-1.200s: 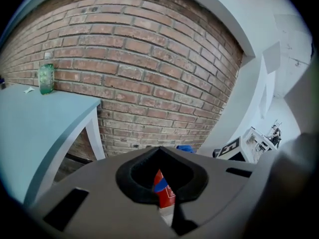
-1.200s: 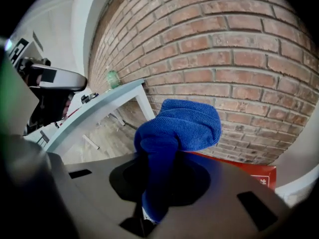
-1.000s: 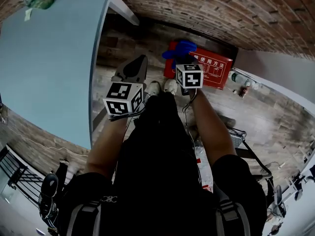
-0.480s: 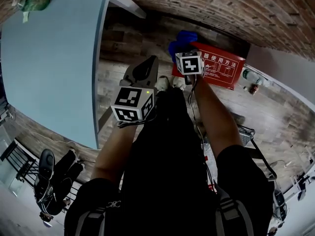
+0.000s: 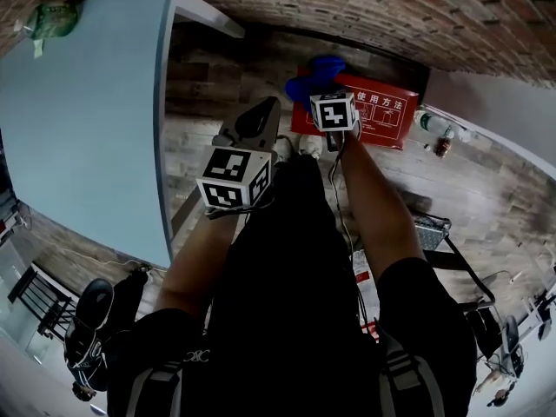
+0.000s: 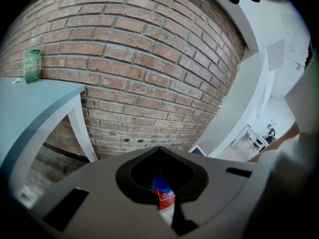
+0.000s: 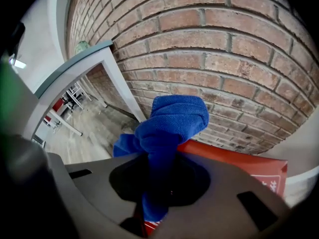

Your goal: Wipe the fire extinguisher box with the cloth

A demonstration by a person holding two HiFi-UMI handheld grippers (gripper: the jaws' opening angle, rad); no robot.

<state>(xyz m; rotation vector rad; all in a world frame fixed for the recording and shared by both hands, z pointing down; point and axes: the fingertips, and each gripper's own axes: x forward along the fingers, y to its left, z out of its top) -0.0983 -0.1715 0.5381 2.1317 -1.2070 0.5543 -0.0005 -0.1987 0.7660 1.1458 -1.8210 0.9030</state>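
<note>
The red fire extinguisher box [image 5: 380,122] lies on the wooden floor against the brick wall, white print on its top. My right gripper [image 5: 323,89] is shut on a bunched blue cloth [image 5: 314,75], which hangs over the box's left end. In the right gripper view the cloth [image 7: 172,123] bulges out of the jaws of the right gripper [image 7: 159,166], with the red box [image 7: 239,161] behind it. My left gripper [image 5: 252,122] hovers left of the box, shut and holding nothing. In the left gripper view, the gap in the left gripper [image 6: 160,153] shows a bit of cloth and box [image 6: 167,199].
A light blue table [image 5: 78,120] fills the left, with a green bottle [image 5: 50,16] on its far corner. The brick wall [image 5: 365,16] runs behind the box. Bottles [image 5: 437,131] stand on the floor right of the box. A metal frame [image 5: 434,241] lies to my right.
The right gripper and cloth have edged toward the wall over the box's left end. The left gripper has moved forward a little. The head camera has shifted.
</note>
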